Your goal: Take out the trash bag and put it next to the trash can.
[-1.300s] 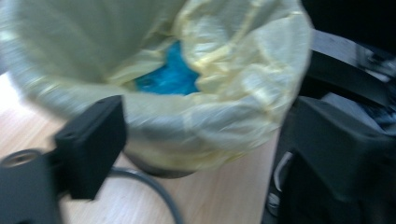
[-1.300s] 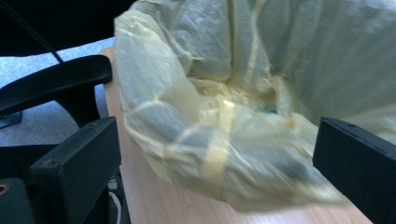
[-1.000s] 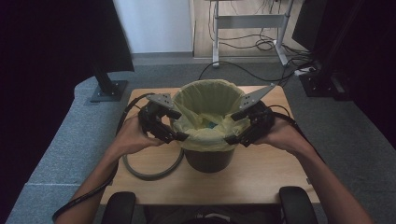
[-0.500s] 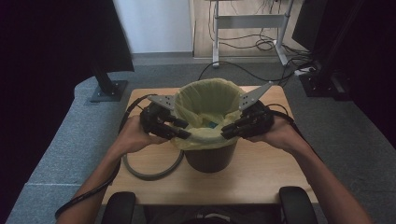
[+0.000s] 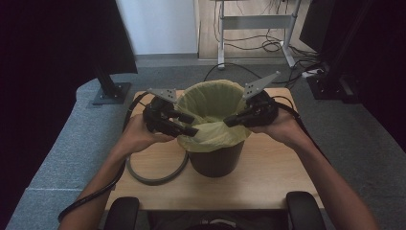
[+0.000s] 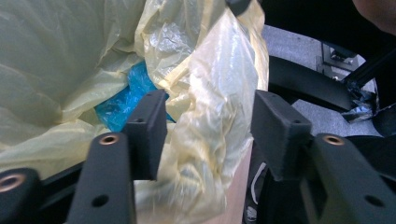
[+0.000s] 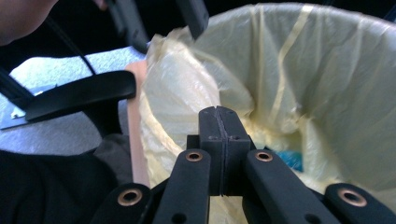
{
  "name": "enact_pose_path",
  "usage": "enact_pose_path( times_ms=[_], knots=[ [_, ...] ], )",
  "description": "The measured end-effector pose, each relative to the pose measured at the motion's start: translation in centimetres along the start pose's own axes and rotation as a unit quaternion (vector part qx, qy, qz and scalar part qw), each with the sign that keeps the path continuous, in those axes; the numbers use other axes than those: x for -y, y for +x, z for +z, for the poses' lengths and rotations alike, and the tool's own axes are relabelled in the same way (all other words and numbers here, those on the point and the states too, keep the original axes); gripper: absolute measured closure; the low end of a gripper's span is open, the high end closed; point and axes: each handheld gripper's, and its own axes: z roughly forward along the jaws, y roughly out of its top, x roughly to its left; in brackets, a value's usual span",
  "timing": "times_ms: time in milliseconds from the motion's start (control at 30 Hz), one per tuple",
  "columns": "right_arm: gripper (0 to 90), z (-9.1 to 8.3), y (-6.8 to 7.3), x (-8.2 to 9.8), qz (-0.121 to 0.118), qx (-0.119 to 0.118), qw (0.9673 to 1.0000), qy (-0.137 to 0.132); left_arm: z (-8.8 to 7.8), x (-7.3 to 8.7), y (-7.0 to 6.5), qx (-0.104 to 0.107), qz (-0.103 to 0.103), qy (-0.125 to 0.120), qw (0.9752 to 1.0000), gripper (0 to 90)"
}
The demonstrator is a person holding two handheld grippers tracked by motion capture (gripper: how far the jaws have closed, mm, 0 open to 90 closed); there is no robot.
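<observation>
A black bin (image 5: pixel 215 163) lined with a yellow bag (image 5: pixel 213 103) stands mid-table. My left gripper (image 5: pixel 193 123) is at the bin's left rim. Its jaws have just been opening. In the left gripper view they (image 6: pixel 210 121) stand apart, and a loose fold of the bag (image 6: pixel 205 116) hangs between them unpressed. My right gripper (image 5: pixel 227 122) is at the right rim, its pads (image 7: pixel 219 126) pressed flat together. The bag's edge rises to a peak at its tip, so it is shut on the film. Something blue (image 6: pixel 121 105) lies inside the bag.
A grey ring (image 5: pixel 153 179) lies on the wooden table (image 5: pixel 268 177), left of the bin and under my left forearm. Two black chair armrests (image 5: pixel 122 213) sit at the table's near edge. A monitor stand (image 5: pixel 110 91) is off the far left corner.
The right gripper's jaws closed on the bag's rim and then rose slightly with it. The left jaws narrowed around the bag's left edge, then spread again.
</observation>
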Motion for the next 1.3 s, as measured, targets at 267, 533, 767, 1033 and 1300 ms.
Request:
enact_pose_path(
  times_ms=[267, 533, 767, 1033, 1300],
  knots=[
    [89.0, 0.2, -1.3, -0.9, 0.006, 0.02, 0.9996, -0.018, 1.0, -0.7, 0.3, -0.018, 0.007, 0.028, 0.9994, 79.2],
    [56.8, -0.1, -1.7, -0.5, 0.017, 0.013, 0.9996, -0.017, -0.5, -1.5, 0.9, -0.069, -0.01, 0.016, 0.9974, 88.9],
    [48.4, -1.0, -2.9, 0.8, 0.031, 0.054, 0.998, -0.011, -2.0, -1.8, 2.4, -0.102, -0.034, -0.003, 0.9942, 88.8],
    [52.4, -1.6, -4.9, 2.2, 0.057, 0.083, 0.9949, -0.012, -3.4, -1.3, 5.1, -0.131, -0.07, -0.02, 0.9888, 88.9],
    [73.6, -1.5, -6.1, 2.0, 0.069, 0.088, 0.9935, -0.02, -4.0, -2.1, 7.2, -0.173, -0.09, -0.017, 0.9806, 88.9]
  ],
)
